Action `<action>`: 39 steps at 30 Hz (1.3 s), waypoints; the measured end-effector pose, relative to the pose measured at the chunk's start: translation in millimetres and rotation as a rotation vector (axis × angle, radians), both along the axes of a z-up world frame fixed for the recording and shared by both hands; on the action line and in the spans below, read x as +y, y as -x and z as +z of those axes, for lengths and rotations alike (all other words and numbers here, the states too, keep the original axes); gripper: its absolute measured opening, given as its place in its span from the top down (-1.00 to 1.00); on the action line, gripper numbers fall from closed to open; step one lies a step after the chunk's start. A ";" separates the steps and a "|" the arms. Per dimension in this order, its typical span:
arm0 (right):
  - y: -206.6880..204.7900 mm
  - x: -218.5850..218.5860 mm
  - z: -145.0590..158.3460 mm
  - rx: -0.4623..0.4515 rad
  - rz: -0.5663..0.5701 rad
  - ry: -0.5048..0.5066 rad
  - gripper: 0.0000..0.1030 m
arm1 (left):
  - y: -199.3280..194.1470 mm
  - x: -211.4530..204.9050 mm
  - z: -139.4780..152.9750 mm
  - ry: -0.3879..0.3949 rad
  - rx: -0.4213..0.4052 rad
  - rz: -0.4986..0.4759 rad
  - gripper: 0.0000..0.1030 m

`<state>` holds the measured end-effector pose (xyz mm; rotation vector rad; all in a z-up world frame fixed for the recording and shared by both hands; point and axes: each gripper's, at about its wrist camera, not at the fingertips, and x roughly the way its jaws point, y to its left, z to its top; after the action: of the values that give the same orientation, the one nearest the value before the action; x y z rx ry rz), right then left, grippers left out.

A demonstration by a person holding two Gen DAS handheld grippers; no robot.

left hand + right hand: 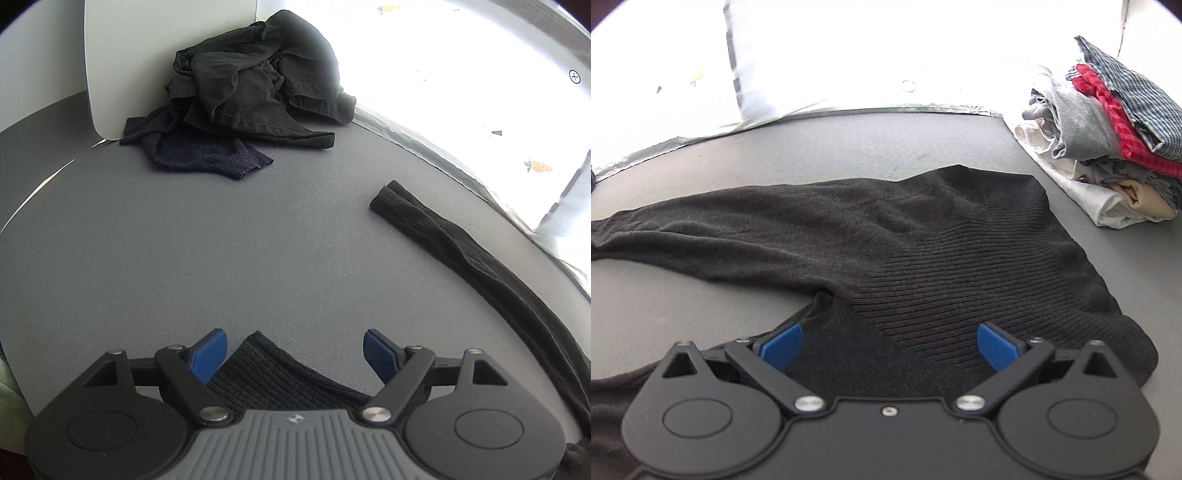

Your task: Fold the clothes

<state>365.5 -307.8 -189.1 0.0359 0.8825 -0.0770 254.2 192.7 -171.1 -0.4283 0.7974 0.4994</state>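
Note:
A dark ribbed knit sweater (923, 251) lies flat on the grey surface (849, 147), one sleeve stretched out to the left. My right gripper (890, 343) is open and hovers over the sweater's body, blue pads (783, 345) apart. In the left wrist view my left gripper (295, 354) is open, with a ribbed sleeve cuff (273, 373) lying between and under its fingers. The other sleeve (443, 236) runs along the right side of that view.
A heap of unfolded dark clothes (251, 85) sits at the far end against a white panel (110, 66). A stack of folded clothes (1108, 129), checked, red and white, stands at the right. A bright white sheet (831, 55) borders the far edge.

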 end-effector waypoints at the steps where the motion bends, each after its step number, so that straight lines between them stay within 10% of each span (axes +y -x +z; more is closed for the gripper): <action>1: -3.2 6.8 2.1 -0.005 0.004 -0.016 -0.98 | -5.7 1.8 -0.5 0.003 -0.001 -0.010 -0.58; 11: -50.0 106.0 7.6 -0.061 0.150 -0.132 0.33 | -105.7 36.9 -9.4 0.058 -0.003 -0.138 -0.41; 24: -133.9 214.4 -19.7 0.009 0.244 -0.132 0.41 | -238.9 75.2 -22.9 0.085 -0.001 -0.331 -0.29; 29: -131.3 235.9 -22.7 0.011 0.338 -0.041 -0.02 | -261.4 72.1 -28.5 0.099 -0.012 -0.359 -0.29; 35: -134.4 227.2 -20.7 0.013 0.329 -0.057 0.77 | -264.4 66.5 -33.4 0.093 -0.006 -0.368 -0.15; 39: -131.8 234.8 -20.5 0.005 0.370 0.002 0.86 | -261.4 65.0 -37.0 0.095 0.006 -0.366 -0.09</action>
<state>497.3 -73.0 -209.6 -0.1294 0.8816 0.2675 515.6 257.7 -208.1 -0.3580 0.8852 0.1225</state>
